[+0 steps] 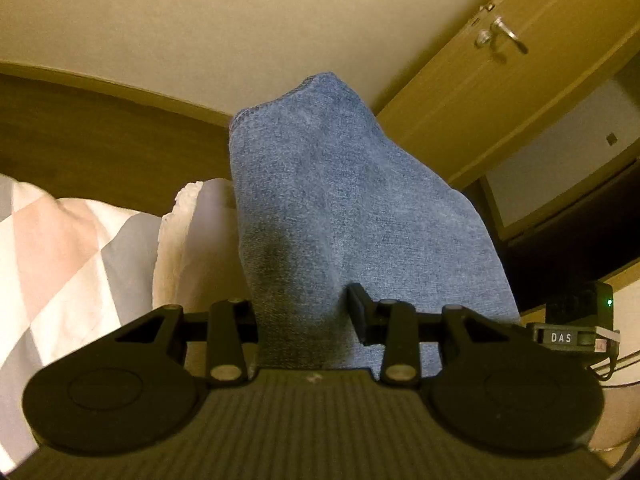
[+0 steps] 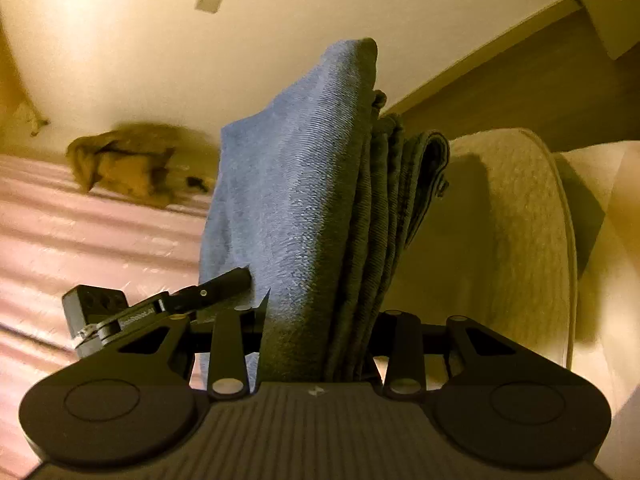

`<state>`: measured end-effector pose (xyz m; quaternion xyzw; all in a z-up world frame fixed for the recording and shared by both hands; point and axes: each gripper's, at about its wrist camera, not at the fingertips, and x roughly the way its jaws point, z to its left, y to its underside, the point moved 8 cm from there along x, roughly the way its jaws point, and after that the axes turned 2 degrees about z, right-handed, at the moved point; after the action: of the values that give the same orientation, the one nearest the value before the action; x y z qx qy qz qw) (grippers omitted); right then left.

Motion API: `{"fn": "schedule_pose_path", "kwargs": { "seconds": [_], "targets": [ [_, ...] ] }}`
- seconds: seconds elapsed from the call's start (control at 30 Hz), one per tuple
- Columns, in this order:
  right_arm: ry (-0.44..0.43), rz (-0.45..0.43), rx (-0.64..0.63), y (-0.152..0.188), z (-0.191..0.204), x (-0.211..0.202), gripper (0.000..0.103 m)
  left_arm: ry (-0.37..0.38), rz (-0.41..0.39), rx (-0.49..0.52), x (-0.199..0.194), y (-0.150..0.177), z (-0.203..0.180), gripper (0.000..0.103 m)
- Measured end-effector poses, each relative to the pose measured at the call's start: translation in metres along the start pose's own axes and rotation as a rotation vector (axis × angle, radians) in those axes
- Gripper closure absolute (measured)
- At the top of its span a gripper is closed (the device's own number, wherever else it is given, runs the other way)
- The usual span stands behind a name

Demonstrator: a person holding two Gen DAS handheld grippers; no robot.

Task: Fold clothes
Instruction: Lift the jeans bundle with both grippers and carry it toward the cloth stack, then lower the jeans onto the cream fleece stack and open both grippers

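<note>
Already the jeans (image 2: 304, 200) look folded into several layers, pinched by both the left gripper (image 1: 304, 316) and right gripper (image 2: 312, 320), rising ahead of each; setting them on the bed (image 2: 60, 240) remains.

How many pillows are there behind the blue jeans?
2 that I can see. A checked pillow lies at the far left, and a fuzzy white pillow sits right beside the blue jeans. More may be hidden behind the jeans.
</note>
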<state>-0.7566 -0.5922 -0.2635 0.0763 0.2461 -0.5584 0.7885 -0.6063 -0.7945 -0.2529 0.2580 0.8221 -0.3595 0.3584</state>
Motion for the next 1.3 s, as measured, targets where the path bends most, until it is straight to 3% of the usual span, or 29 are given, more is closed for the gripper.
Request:
{"fn": "schedule_pose_path", "kwargs": {
  "seconds": [0.17, 0.23, 0.33, 0.47, 0.57, 0.67, 0.77, 0.8, 0.87, 0.93, 1.1, 1.2, 1.3],
  "targets": [
    [0.074, -0.005, -0.003, 0.008, -0.026, 0.029, 0.063, 0.008, 0.066, -0.01, 0.048, 0.001, 0.038, 0.068],
    [0.133, 0.025, -0.023, 0.016, -0.045, 0.046, 0.055, 0.008, 0.065, -0.006, 0.059, 0.006, 0.049, 0.059],
    [0.165, 0.044, -0.076, 0.022, -0.05, 0.051, 0.047, 0.025, 0.019, -0.016, 0.054, 0.009, 0.055, 0.057],
    [0.206, 0.03, -0.157, 0.022, -0.043, 0.032, 0.043, -0.089, -0.055, 0.017, 0.027, 0.005, 0.059, 0.06],
    [0.293, -0.027, -0.288, 0.011, -0.029, 0.011, 0.041, -0.184, -0.157, 0.041, -0.011, 0.003, 0.053, 0.065],
    [0.391, -0.11, -0.443, 0.005, -0.013, -0.009, 0.041, -0.212, -0.229, 0.116, -0.034, 0.005, 0.028, 0.078],
    [0.448, -0.187, -0.663, 0.02, 0.021, -0.017, 0.041, -0.221, -0.231, 0.248, -0.025, 0.011, -0.003, 0.088],
    [0.442, -0.189, -0.763, 0.033, 0.034, -0.014, 0.041, -0.256, -0.212, 0.284, -0.014, 0.014, -0.004, 0.089],
    [0.428, -0.148, -0.914, 0.058, 0.049, 0.002, 0.042, -0.318, -0.168, 0.318, 0.008, 0.018, 0.0, 0.089],
    [0.456, -0.096, -1.017, 0.078, 0.046, 0.023, 0.05, -0.367, -0.149, 0.317, 0.028, 0.02, 0.014, 0.09],
    [0.548, -0.014, -1.033, 0.085, 0.004, 0.059, 0.052, -0.375, -0.165, 0.293, 0.058, 0.024, 0.031, 0.09],
    [0.53, 0.021, -0.954, 0.084, -0.015, 0.066, 0.051, -0.356, -0.177, 0.28, 0.062, 0.023, 0.033, 0.09],
    [0.533, 0.044, -0.947, 0.083, -0.011, 0.071, 0.05, -0.388, -0.159, 0.301, 0.058, 0.019, 0.029, 0.09]
  ]
}}
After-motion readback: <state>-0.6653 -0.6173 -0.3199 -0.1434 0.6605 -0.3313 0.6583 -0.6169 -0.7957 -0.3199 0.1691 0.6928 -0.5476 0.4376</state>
